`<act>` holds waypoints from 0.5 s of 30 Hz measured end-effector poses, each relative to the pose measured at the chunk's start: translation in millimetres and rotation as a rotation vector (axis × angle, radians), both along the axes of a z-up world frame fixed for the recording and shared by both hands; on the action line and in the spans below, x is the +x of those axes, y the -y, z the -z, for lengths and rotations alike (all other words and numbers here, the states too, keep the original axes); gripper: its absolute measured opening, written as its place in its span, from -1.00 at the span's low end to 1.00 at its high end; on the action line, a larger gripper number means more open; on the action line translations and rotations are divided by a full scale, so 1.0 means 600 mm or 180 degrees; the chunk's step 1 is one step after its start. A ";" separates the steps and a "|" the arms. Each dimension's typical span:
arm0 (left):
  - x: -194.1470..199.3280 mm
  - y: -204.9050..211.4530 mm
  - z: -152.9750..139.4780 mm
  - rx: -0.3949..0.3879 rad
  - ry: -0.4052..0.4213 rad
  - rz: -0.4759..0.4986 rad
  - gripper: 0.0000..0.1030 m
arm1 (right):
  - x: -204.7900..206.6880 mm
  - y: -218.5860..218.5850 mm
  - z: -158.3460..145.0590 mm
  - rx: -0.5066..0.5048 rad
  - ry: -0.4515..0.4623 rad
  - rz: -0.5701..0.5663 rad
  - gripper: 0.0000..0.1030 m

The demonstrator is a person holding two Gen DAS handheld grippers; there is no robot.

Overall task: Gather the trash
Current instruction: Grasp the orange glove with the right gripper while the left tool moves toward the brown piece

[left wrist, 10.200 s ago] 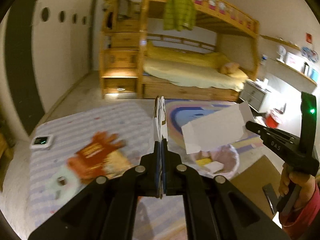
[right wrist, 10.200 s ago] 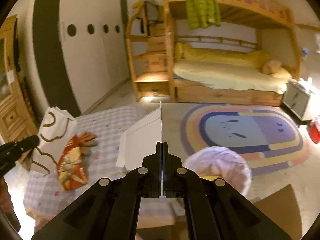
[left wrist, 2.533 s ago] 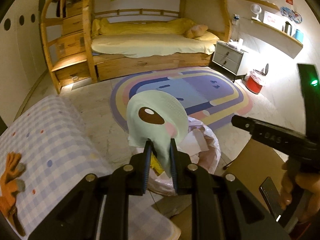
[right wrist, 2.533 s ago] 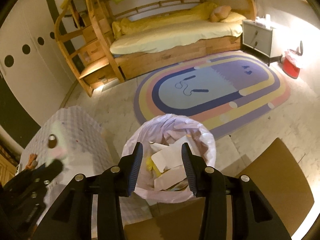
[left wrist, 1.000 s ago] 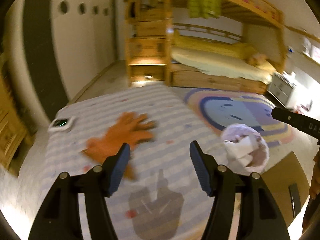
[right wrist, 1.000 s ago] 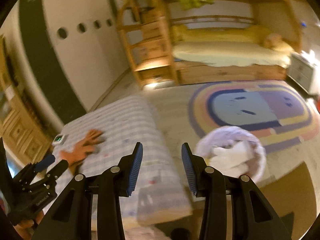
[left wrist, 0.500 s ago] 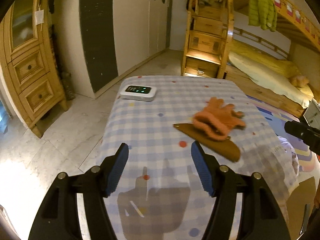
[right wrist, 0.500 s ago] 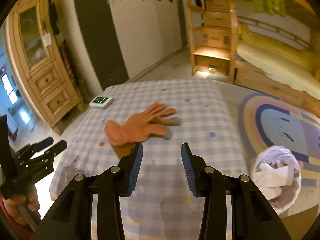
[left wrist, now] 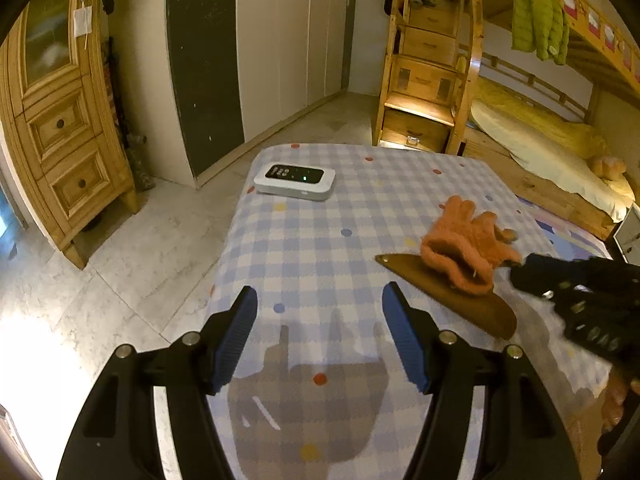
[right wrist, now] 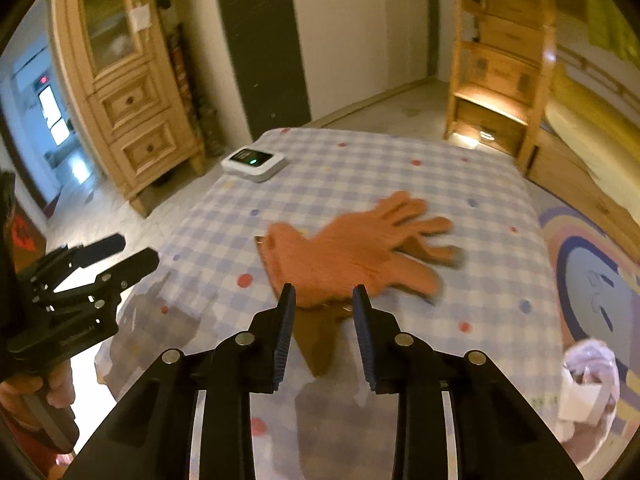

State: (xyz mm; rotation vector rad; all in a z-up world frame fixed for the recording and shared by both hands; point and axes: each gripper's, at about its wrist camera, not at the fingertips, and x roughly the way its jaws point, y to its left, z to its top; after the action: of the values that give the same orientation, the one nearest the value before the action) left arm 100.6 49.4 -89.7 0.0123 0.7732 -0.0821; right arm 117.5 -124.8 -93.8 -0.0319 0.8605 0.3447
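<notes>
Trash left on the checked tablecloth (left wrist: 320, 248): a brown wrapper (left wrist: 460, 300) lying flat, with an orange glove (left wrist: 460, 248) on top covering its far part. Everything below is placed relative to that glove.

Nearest, right gripper (right wrist: 324, 300): jaws partly open and just been closing, tips hovering at the glove's cuff end, above the wrapper's exposed near edge. Glove and wrapper show in the gap between the blue pads (right wrist: 285, 320), but the pads weren't pressing on either, so nothing gripped. Whether the tips touched the cloth, can't tell.

Left gripper (left wrist: 318, 300): jaws wide apart, nothing between them, only bare tablecloth. It sat well to the left of the glove and nearer the table's front edge. In the right wrist view a hand (right wrist: 40, 392) held it off the table's left side.

Glove fingers pointed away from the grippers, spread flat; the picture was motion-blurred there.

Lined bin (right wrist: 588, 384) stood on the floor to the glove's right, off the table's near right corner, with white paper scraps in it.

Beyond the glove to the left, at the far left corner of the table: a white device (left wrist: 295, 181) with a dark top and a green light.

Farther back: wooden cabinet (left wrist: 60, 128) on the left, wooden bunk bed (left wrist: 540, 120) with yellow bedding on the right, green jacket (left wrist: 538, 20) hanging from its upper rail.
</notes>
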 end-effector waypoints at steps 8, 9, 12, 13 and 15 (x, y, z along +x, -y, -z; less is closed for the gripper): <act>0.006 0.005 0.010 -0.0025 -0.0086 0.0016 0.23 | 0.028 -0.025 0.028 -0.0153 -0.0060 -0.0122 -0.72; 0.005 0.007 0.011 -0.0020 -0.0090 0.0024 0.23 | 0.028 -0.021 0.026 -0.0158 -0.0051 -0.0100 -0.88; -0.003 0.022 0.013 0.0012 -0.0099 0.0077 0.23 | 0.022 0.009 0.011 -0.0078 0.0036 0.0086 -0.88; -0.006 0.028 0.014 0.0015 -0.0109 0.0103 0.23 | 0.016 0.028 -0.002 -0.0037 0.0093 0.0196 -0.88; -0.011 0.041 0.018 -0.0003 -0.0141 0.0162 0.23 | 0.007 0.063 -0.022 0.0027 0.0178 0.0389 -0.88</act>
State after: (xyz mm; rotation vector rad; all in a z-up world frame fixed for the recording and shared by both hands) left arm 94.2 25.0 -100.3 0.0293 0.8170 -0.1316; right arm 122.0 -162.6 -80.6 0.0187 0.8016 0.2318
